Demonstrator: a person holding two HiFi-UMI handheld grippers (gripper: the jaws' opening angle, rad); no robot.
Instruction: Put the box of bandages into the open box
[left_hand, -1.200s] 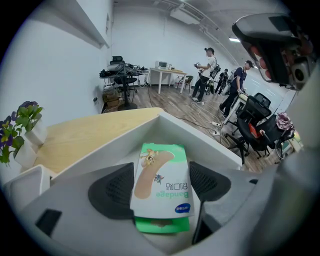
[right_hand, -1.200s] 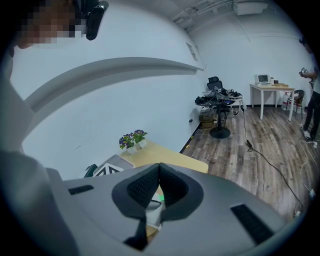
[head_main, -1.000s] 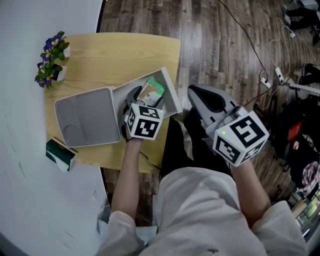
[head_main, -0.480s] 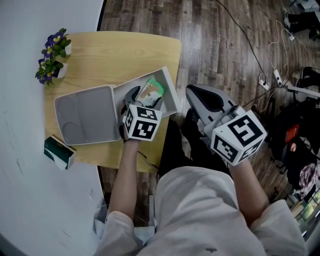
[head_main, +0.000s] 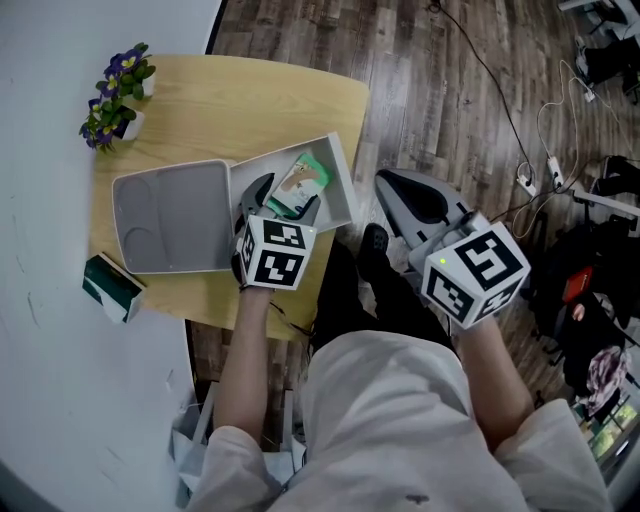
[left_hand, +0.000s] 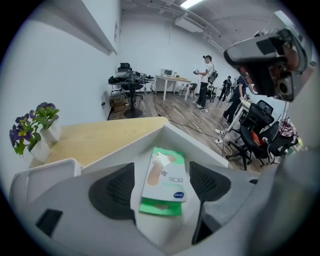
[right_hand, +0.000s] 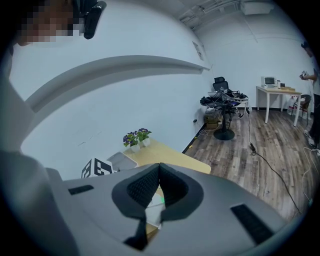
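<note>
Pads of the left gripper (left_hand: 161, 186) stand wide apart. Between them lies the box of bandages (left_hand: 164, 172), green and white, flat on the bottom of the open box (head_main: 343, 182); whether either pad touches it cannot be told. Open box is white and sits on the wooden table (head_main: 260, 105) near the front edge. Its lid (head_main: 175, 215) lies flat just beside it, to the left. Two small flower pots (head_main: 115, 95) stand at the table's far left corner, and a dark green carton (head_main: 112, 288) sits at the near left corner. Right gripper (right_hand: 159, 180): pads pressed together, nothing between them, held off the table above the wooden floor (head_main: 450, 90).
</note>
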